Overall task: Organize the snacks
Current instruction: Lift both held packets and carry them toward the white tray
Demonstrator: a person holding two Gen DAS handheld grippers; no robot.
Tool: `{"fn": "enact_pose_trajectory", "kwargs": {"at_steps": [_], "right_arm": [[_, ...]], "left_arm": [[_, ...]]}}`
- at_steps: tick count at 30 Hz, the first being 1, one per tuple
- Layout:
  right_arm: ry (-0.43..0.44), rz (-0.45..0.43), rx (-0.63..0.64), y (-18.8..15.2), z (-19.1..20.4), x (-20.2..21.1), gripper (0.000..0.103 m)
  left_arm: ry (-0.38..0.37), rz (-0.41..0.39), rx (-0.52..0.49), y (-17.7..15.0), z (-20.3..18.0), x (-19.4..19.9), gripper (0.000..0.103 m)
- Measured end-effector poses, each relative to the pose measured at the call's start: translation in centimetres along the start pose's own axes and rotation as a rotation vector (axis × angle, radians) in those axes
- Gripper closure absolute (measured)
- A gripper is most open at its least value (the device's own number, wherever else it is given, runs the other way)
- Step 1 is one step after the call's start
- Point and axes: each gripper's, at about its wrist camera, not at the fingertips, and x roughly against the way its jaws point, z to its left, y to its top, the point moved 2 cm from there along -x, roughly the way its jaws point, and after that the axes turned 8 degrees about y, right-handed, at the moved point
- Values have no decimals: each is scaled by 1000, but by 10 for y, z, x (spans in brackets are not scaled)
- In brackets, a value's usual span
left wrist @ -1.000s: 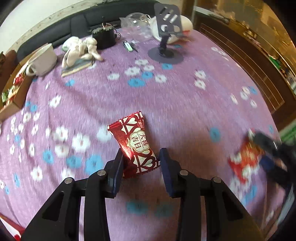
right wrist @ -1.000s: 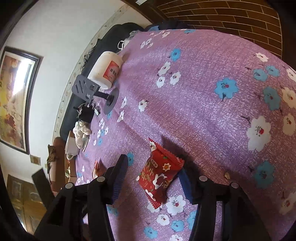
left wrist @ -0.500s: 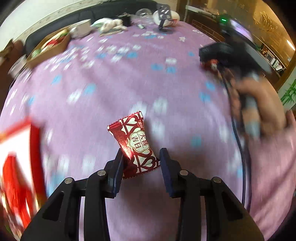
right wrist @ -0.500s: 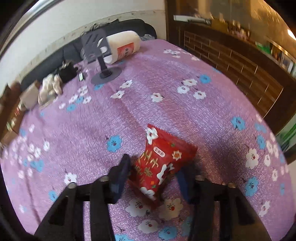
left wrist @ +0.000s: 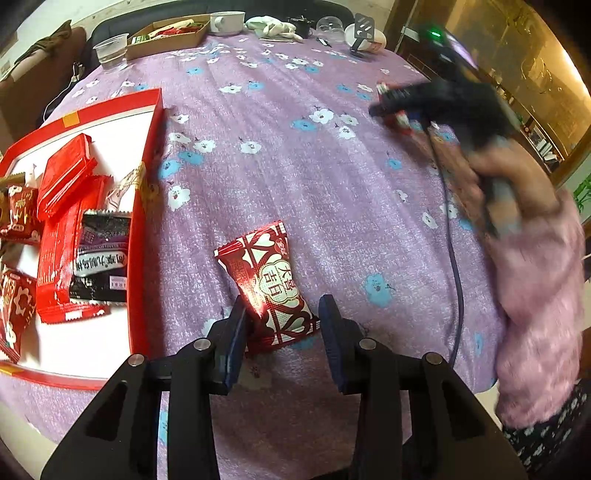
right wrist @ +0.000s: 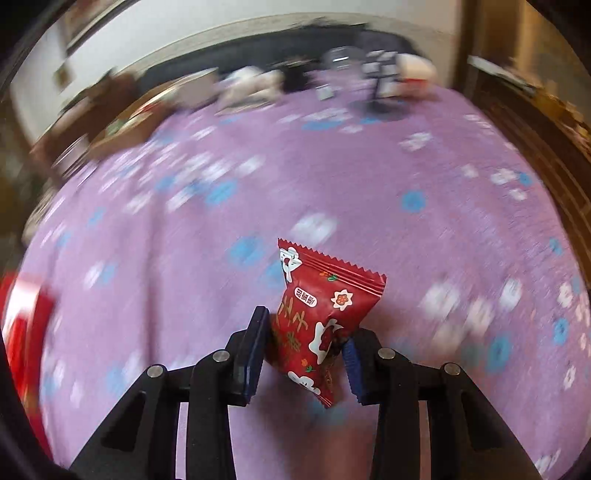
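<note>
Snack packets sit in both grippers above a table draped in a purple cloth (left wrist: 295, 192) printed with white and blue flowers. Nearest the left wrist camera, the left gripper (left wrist: 281, 325) pinches the lower end of a dark red packet with heart patterns (left wrist: 271, 284), its fingers narrow. In the right wrist view, the right gripper (right wrist: 304, 341) has its jaws closing on a red packet with a serrated top edge (right wrist: 321, 317), which stands tilted between the pads.

Just left of the left gripper lies a red-rimmed box with a white floor (left wrist: 146, 177), holding several red wrappers (left wrist: 62, 181) and one black-and-purple packet (left wrist: 101, 258). To the right, a hand in a pink fuzzy sleeve (left wrist: 535, 295) carries the other gripper, blurred, with a cable (left wrist: 456, 295) trailing across the cloth.

At the far edge stand a clear plastic cup (left wrist: 110, 50), a cardboard tray of snacks (left wrist: 168, 31), a white mug (left wrist: 227, 22) and a black phone stand (left wrist: 362, 31). Behind them runs a dark sofa (left wrist: 110, 27); wooden panelling lines the right wall.
</note>
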Motion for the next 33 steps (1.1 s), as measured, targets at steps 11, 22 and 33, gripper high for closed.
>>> {"fn": "enact_pose_trajectory", "kwargs": {"at_steps": [11,22,33], "right_arm": [[174,70,56,-120,-3,76,60],[166,-110,-131,-126,-15,82,32],[-58,-159,-163,-122,-12,75,58]], "left_arm": [[-65,-58,-10,2,4,-2,51],[-107,-77,-41,-5,2,2,47],[-14,-120,19,9,1,-7,62]]}}
